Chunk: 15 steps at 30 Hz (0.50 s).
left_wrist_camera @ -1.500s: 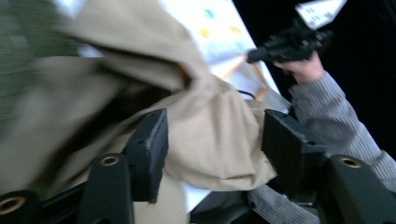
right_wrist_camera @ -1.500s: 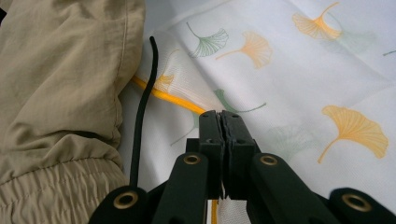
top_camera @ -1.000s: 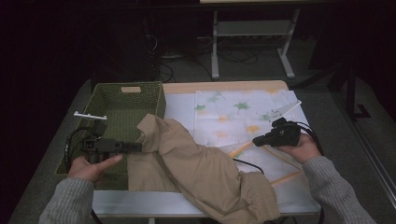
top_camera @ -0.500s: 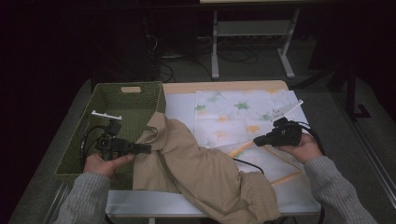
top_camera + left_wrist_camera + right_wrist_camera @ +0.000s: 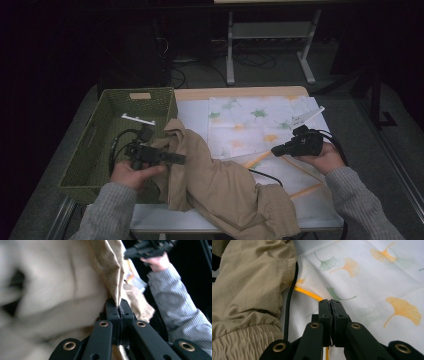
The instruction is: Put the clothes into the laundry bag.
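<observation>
Here, from above, the crumpled tan garment (image 5: 220,185) sprawls from the green basket (image 5: 95,145) rim to the table's near edge, while the left gripper (image 5: 119,308), just closed, pinches its hem and the right gripper (image 5: 329,302) rests closed, empty, over the leaf-print cloth (image 5: 374,282).

In the left gripper view the beige garment (image 5: 62,290) is blurred across the whole left half, so its folds there cannot be read, and a dark gap at the far left is too smeared to identify. The other hand's gripper (image 5: 150,247) is cut off by that view's top edge. In the high view the garment's lower end (image 5: 260,225) runs off the bottom edge, and it hides the near right corner of the green basket (image 5: 100,150). What seems to be a small white strip (image 5: 137,119) in the basket is too small to name
</observation>
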Available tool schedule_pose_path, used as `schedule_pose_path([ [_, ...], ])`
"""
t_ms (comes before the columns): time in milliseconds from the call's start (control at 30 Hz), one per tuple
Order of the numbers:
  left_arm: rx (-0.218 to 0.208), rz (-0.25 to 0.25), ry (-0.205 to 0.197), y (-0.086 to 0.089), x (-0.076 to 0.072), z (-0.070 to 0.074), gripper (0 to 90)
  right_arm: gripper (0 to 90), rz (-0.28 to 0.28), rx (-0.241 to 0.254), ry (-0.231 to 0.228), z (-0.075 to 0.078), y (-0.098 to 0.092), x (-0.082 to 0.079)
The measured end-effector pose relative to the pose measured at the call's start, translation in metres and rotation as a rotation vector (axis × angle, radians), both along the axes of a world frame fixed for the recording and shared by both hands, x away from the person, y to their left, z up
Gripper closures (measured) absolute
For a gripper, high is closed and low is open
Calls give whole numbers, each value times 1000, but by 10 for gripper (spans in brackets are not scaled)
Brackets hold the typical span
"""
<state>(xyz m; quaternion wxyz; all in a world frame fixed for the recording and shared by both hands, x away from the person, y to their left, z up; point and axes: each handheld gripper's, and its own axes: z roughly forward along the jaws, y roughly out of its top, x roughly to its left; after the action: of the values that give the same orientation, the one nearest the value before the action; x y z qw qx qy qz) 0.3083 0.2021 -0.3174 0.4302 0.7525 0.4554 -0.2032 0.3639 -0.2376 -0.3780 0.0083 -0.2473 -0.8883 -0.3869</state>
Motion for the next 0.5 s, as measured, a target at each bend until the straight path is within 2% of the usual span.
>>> schedule_pose_path([
  [367,18,-242,26,-123,9,-16,895,876,-12,26,13,6,-1,-1],
  [500,10,-299,38,-158,8,-22,895,877,6,18,-6,20,2,-3],
])
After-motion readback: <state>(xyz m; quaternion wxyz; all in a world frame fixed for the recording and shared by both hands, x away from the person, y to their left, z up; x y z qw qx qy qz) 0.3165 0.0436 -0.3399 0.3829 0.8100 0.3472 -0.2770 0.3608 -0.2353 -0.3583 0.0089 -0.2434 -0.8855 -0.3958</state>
